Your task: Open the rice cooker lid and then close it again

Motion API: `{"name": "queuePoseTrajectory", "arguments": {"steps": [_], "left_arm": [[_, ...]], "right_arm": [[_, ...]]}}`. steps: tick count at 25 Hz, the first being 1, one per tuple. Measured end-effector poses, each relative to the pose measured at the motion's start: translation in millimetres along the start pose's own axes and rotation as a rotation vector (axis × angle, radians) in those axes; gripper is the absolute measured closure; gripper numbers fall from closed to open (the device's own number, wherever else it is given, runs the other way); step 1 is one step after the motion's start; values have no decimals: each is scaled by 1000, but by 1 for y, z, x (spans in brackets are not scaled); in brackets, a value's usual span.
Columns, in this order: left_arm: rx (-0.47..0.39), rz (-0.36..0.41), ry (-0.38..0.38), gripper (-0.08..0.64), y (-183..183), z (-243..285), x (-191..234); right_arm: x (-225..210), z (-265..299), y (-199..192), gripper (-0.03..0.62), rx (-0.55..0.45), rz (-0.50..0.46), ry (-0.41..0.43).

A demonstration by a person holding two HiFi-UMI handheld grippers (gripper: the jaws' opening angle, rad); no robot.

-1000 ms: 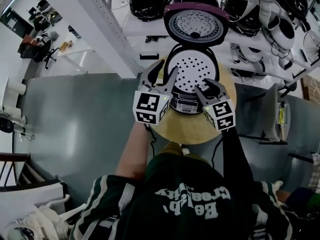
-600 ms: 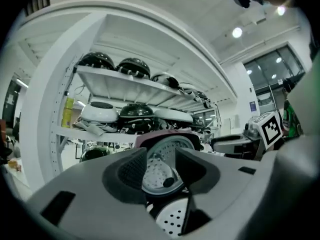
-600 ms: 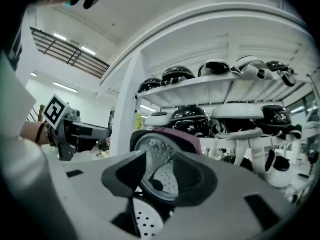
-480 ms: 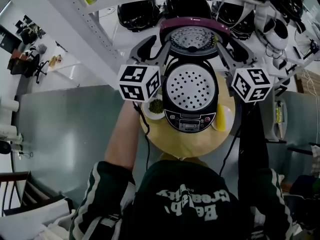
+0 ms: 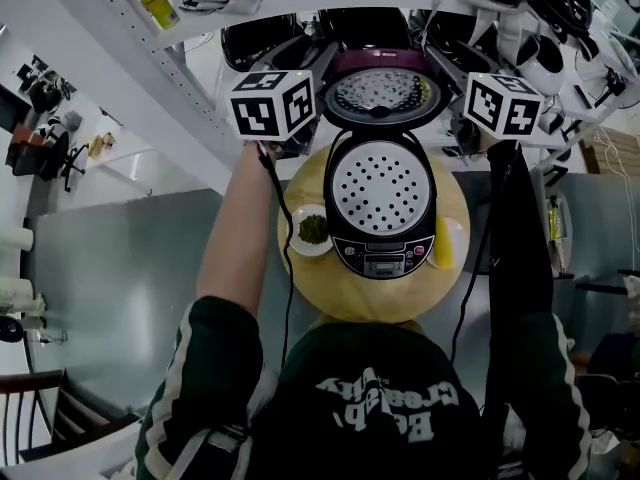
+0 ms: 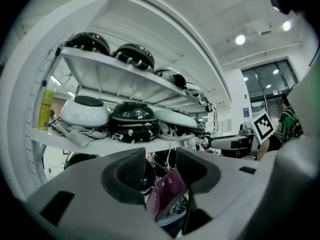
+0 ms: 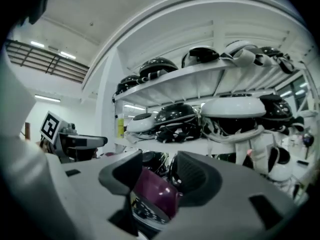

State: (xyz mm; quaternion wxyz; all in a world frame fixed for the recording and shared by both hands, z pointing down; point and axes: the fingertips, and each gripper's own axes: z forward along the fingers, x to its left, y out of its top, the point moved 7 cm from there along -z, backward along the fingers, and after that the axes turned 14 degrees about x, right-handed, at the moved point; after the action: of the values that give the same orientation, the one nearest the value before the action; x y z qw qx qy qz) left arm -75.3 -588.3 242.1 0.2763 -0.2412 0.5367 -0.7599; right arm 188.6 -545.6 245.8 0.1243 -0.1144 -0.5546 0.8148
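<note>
Rice cooker sits mid round wooden surface, filling most of it, with only a thin bare margin at the near edge. Its purple lid is swung up and back, with its top rim close under the shelf rack stacked with other cookers, so there is little free room behind. Left tool is at the lid's left rim, jaws apart, with the purple edge showing in the gap. Right tool is at the lid's right rim; its jaws have just been opening and the lid edge sits between them, apparently not pinched, though contact is hard to read. Small bowl of green stuff is just beside the cooker's left side. A yellow item lies on the right by the surface edge. Grey floor lies open on the left.
</note>
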Motion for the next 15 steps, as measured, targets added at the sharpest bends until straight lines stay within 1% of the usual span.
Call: {"name": "queuePoseTrajectory", "arguments": {"steps": [1, 3, 4, 5, 6, 9, 15], "left_arm": [[24, -9, -11, 382, 0, 7, 2], [70, -30, -28, 382, -3, 18, 4], [80, -48, -35, 380, -5, 22, 4], [79, -71, -42, 394, -6, 25, 3], [72, -92, -50, 411, -7, 25, 2], [52, -115, -65, 446, -7, 23, -3], [50, -123, -76, 445, -15, 12, -12]], "right_arm": [[-4, 4, 0, 362, 11, 29, 10], [-9, 13, -3, 326, 47, 110, 55], [-11, 16, -5, 331, 56, 160, 81], [-12, 18, -6, 331, 59, 200, 101], [-13, 18, -7, 331, 59, 221, 112], [-12, 15, -7, 330, 60, 219, 115], [-5, 3, -16, 330, 52, 220, 127]]}}
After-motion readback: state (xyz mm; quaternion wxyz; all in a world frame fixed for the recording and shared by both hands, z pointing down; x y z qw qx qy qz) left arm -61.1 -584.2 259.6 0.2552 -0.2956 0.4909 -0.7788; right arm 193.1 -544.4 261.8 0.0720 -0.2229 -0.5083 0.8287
